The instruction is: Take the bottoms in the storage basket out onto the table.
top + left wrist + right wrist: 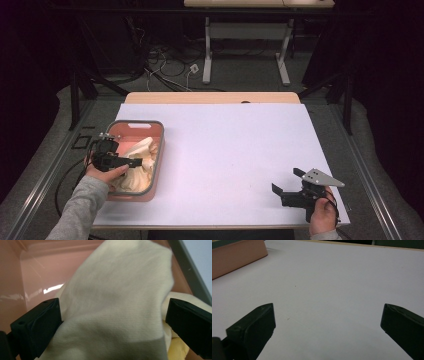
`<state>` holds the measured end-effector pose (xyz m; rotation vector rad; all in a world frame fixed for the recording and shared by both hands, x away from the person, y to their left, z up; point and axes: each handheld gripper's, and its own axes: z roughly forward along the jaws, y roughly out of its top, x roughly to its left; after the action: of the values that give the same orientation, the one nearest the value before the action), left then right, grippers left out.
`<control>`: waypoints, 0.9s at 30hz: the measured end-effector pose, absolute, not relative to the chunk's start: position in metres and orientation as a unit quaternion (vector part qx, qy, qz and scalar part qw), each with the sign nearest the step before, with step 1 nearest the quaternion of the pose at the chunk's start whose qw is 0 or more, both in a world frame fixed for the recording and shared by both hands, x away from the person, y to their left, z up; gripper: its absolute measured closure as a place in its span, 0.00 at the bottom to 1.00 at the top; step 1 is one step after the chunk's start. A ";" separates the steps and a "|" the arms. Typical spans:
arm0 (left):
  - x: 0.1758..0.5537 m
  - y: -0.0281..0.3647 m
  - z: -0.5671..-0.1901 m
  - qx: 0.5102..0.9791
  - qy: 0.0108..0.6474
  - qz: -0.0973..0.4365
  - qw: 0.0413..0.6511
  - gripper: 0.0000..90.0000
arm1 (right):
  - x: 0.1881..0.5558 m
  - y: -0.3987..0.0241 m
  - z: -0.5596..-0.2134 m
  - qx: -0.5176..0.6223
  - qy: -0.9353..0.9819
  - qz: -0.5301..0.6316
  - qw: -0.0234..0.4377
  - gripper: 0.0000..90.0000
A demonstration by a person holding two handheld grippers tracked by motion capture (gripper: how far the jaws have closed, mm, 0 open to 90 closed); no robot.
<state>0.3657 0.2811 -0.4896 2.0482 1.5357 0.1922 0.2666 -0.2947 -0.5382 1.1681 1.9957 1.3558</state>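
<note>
A pink basket (156, 165) with a grey rim stands at the left of the white table. A cream cloth (142, 155) lies bunched inside it. My left gripper (132, 162) reaches into the basket from its left side, held by a hand in a grey sleeve. In the left gripper view a raised fold of the cloth (117, 297) sits between the wide-apart jaws of that gripper (112, 325), which is open; its left jaw touches the fabric. My right gripper (285, 180) hovers near the table's front right corner, open over bare table (327, 322).
The white table top (225, 150) stretches between the basket and the right gripper. The basket's pink corner (234, 255) lies far off in the right gripper view. A wooden strip (210, 97) marks the far edge; another table's legs (207, 55) and cables stand beyond.
</note>
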 end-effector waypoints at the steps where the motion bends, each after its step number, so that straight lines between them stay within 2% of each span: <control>1: 0.366 0.281 -0.491 0.764 0.574 0.071 0.286 0.00 | 0.267 -0.295 -0.538 0.424 0.724 0.493 0.228 0.00; 12: 0.369 0.277 -0.494 0.776 0.573 0.061 0.257 0.02 | 0.267 -0.294 -0.538 0.426 0.725 0.492 0.227 0.00; 19: 0.367 0.277 -0.496 0.774 0.576 0.065 0.255 0.19 | 0.267 -0.294 -0.538 0.427 0.725 0.492 0.225 0.00; 20: 0.366 0.277 -0.496 0.776 0.571 0.059 0.260 0.24 | 0.267 -0.294 -0.538 0.427 0.727 0.489 0.224 0.00; 21: 0.365 0.276 -0.496 0.780 0.566 0.056 0.261 0.35 | 0.267 -0.294 -0.538 0.426 0.725 0.491 0.225 0.00; 25: 0.364 0.277 -0.497 0.773 0.574 0.058 0.263 0.40 | 0.267 -0.294 -0.539 0.426 0.726 0.492 0.222 0.00; 27: 0.364 0.278 -0.497 0.774 0.574 0.049 0.264 0.47 | 0.267 -0.294 -0.539 0.423 0.727 0.492 0.224 0.00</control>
<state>0.3639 0.2780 -0.4970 2.0909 1.5510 0.1331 0.2672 -0.2940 -0.5386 1.1677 2.0059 1.3589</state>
